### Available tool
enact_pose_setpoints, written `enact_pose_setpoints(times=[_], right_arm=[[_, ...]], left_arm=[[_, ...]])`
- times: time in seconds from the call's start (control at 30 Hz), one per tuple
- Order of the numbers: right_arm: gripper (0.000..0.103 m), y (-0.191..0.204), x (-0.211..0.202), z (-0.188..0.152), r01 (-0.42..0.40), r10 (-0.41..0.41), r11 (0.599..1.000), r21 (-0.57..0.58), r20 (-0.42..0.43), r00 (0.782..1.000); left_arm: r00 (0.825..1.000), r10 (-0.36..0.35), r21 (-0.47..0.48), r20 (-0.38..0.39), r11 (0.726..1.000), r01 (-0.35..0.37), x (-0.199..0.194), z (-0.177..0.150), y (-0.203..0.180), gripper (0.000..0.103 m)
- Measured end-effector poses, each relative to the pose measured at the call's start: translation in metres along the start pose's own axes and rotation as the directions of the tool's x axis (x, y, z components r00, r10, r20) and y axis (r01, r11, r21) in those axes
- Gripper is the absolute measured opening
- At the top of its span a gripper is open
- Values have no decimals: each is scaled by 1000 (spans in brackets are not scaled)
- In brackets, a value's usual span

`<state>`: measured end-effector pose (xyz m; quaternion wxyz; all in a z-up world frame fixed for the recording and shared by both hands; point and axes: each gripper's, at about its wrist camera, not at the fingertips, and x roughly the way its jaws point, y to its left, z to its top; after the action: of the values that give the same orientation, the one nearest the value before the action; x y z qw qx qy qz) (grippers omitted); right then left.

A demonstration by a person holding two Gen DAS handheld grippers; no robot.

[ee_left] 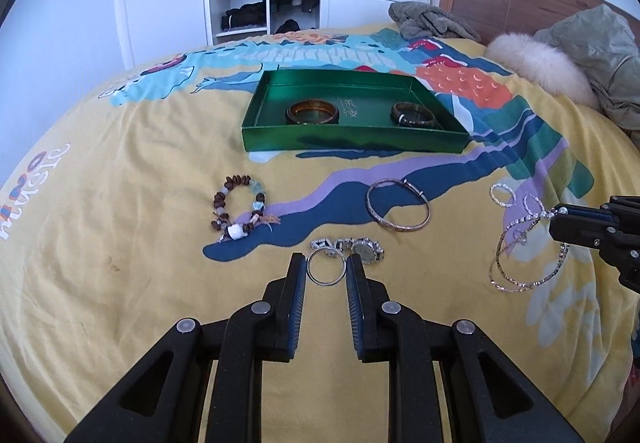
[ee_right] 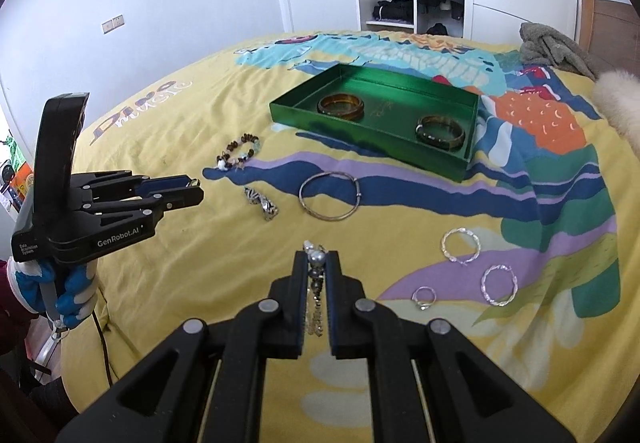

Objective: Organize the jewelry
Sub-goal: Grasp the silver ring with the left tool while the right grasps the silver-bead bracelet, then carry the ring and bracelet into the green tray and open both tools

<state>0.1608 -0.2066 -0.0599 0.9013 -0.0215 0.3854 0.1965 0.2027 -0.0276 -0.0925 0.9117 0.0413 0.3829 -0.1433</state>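
Only the left wrist view shows the left hand-held gripper [ee_left: 326, 267] pinching a thin silver ring [ee_left: 326, 266], lifted above the silver watch [ee_left: 362, 248]. Only the right wrist view shows the right hand-held gripper [ee_right: 317, 257] squeezing a silver pearl necklace [ee_right: 316, 283]. The shiny green tray [ee_right: 468, 163] holds two brown bangles, with bare floor between them. The yellow bed cover [ee_right: 200, 275] has free room near the left edge. The left tool reads "GenRobot.AI"; smaller print seems to say "Data Acquisition System".
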Motion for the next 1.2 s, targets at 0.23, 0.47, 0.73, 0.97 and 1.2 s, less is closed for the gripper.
enact_pose_setpoints(times=[0.23, 0.47, 0.73, 0.97, 1.2], right_arm=[[7, -5, -20, 39, 49, -48, 999, -10, 77, 996], [7, -28, -15, 106, 103, -103, 995, 5, 158, 982], [8, -51, 35, 184, 115, -117, 993, 20, 205, 972], [8, -69, 111, 214, 81, -82, 997, 11, 170, 982], [8, -122, 204, 218, 114, -118, 991, 75, 42, 992]], left_arm=[[999, 0, 3, 50, 1000, 0, -7, 37, 11, 20], [996, 20, 16, 85, 1000, -22, 8, 97, 18, 20], [993, 72, 11, 94, 997, -73, 70, 185, 30, 20], [993, 114, 24, 29, 993, -114, 160, 226, 34, 20], [983, 175, 66, -58, 983, -171, 235, 229, 34, 20]])
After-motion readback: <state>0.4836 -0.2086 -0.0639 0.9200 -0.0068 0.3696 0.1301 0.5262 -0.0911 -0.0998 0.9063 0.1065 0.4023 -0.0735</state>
